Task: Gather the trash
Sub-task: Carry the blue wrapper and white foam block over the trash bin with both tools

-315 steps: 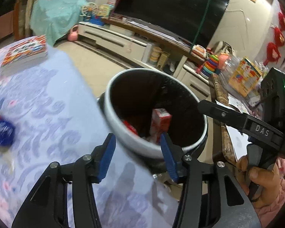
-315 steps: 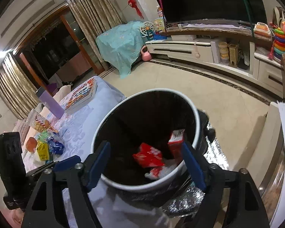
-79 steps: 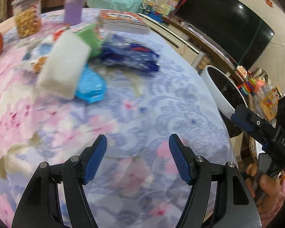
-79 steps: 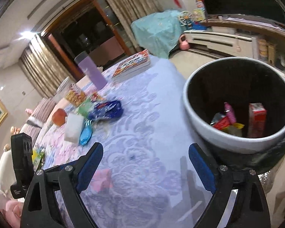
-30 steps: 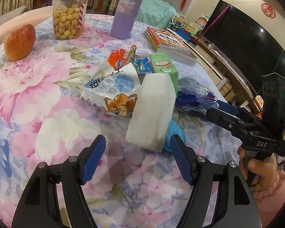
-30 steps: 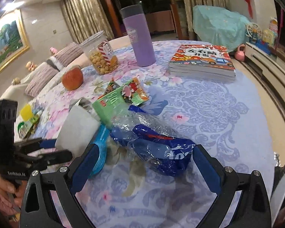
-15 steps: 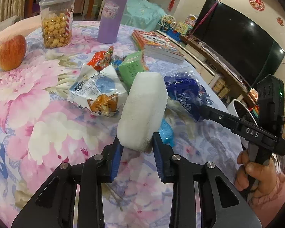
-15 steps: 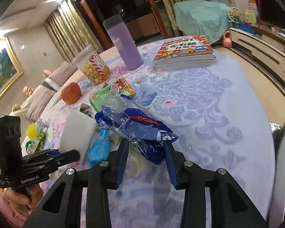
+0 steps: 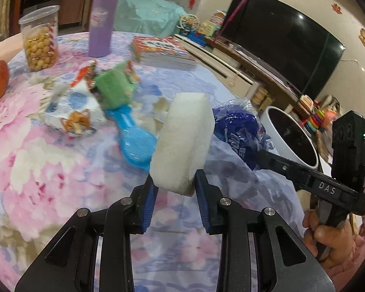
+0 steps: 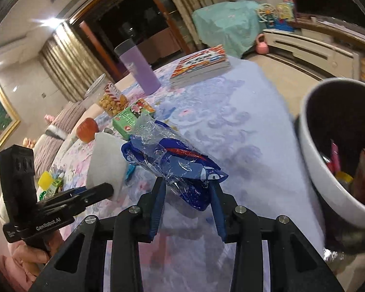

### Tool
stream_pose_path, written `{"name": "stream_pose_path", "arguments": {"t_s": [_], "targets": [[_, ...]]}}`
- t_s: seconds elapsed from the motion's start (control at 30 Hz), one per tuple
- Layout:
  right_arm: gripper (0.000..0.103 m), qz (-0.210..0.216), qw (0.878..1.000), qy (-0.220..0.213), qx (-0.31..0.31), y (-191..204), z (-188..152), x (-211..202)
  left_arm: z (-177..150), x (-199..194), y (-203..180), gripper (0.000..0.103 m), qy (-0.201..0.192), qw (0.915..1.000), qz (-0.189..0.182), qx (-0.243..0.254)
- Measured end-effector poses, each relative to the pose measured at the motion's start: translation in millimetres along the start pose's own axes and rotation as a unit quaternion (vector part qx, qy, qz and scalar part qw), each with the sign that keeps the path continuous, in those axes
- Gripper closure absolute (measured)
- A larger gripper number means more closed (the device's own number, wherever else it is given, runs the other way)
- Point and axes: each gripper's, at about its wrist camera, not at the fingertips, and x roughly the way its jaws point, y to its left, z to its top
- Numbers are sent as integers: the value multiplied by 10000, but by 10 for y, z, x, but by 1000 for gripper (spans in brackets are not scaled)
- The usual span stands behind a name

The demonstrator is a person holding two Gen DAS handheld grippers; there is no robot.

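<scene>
The left gripper [image 9: 174, 191] clamps a white foam block [image 9: 183, 141]. The right gripper [image 10: 187, 196] pinches a blue plastic bag [image 10: 175, 160], near the trash bin [image 10: 314, 170] off the tabletop's edge

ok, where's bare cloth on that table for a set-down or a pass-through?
Free: the cloth between the books and the bin, and the near patch below the left hand-held gripper. Crowded: green box, white fox packet and blue wrapper bunch together; jar, cup behind.
</scene>
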Motion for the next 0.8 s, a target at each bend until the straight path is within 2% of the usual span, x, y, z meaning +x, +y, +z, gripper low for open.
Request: {"name": "stream_pose_path", "arguments": {"t_s": [0.8], "targets": [[66,-815,9909,-794,726,-693,-178,-997,-5,217,-1081,74,250,9942,-561,882]]}}
